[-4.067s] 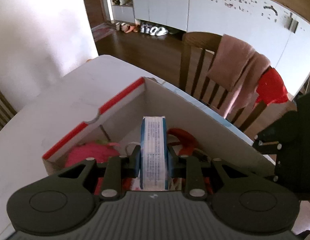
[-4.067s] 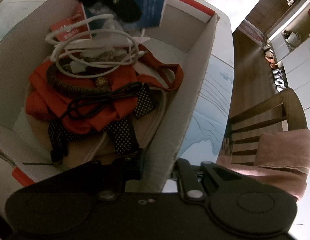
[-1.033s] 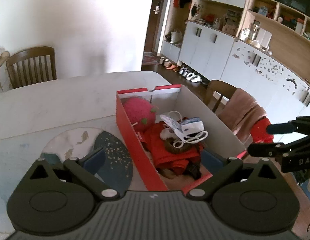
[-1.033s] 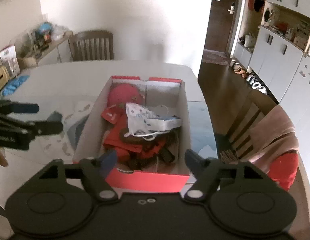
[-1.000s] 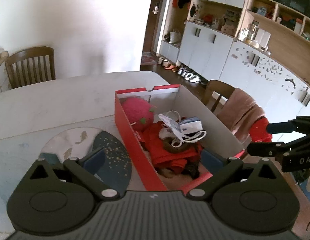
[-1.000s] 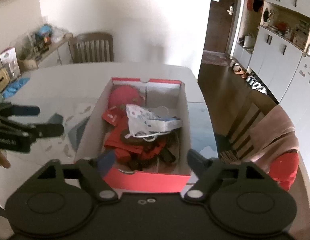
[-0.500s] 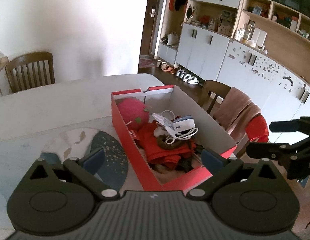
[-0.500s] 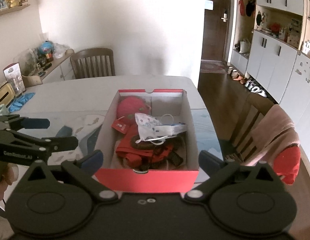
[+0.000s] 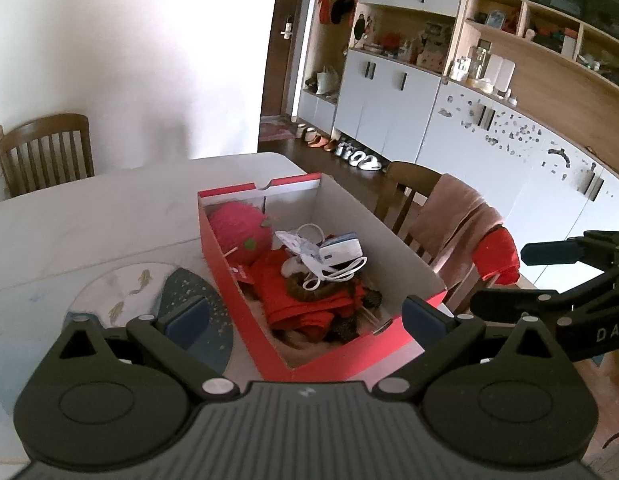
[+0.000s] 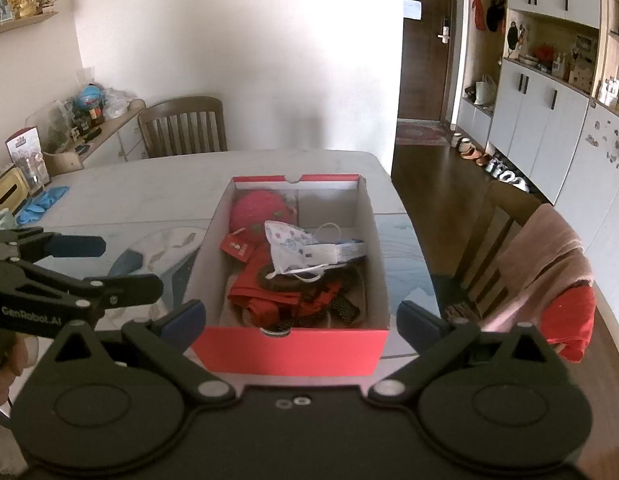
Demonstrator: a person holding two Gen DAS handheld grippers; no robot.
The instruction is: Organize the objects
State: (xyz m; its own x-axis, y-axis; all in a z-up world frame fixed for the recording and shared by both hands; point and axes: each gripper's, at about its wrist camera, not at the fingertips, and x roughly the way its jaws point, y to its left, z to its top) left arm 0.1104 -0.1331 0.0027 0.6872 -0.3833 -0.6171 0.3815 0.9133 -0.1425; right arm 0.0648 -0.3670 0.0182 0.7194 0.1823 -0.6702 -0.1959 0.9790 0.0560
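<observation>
Both units are hanging above the worktop (image 10: 157, 184), looking down at the red box (image 10: 285, 350); nothing is in hand, so my read is that the sort is at or near its end and this is the check-over step.

To do it well:
- Scan the worktop for strays first. Blue gloves (image 10: 41, 202) are lying at the far left edge beside a tissue box (image 10: 9, 192); I can't tell if they're part of the job.
- If topping up the box, come in from straight above, clear of the cardboard walls; a nudge on the rim would likely slide the box.
- The white cable (image 9: 333, 270) is looping loosely on top and could snag a fingertip, so keep fingers out of the loops.

Box contents, all inside the walls: pink plush (image 9: 239, 234) sitting in the far left corner, blue-white pack (image 10: 337, 252) and patterned face mask (image 10: 285, 242) lying on top of the pile, red cloth (image 9: 305, 300) underneath, dotted dark fabric (image 10: 341, 306) at the near end.

Left hand-held gripper (image 9: 305, 316): fingers are spread wide, released, touching nothing, straddling the near end of the box in view.
Right hand-held gripper (image 10: 301, 320): same, fully spread, empty, not contacting anything.
</observation>
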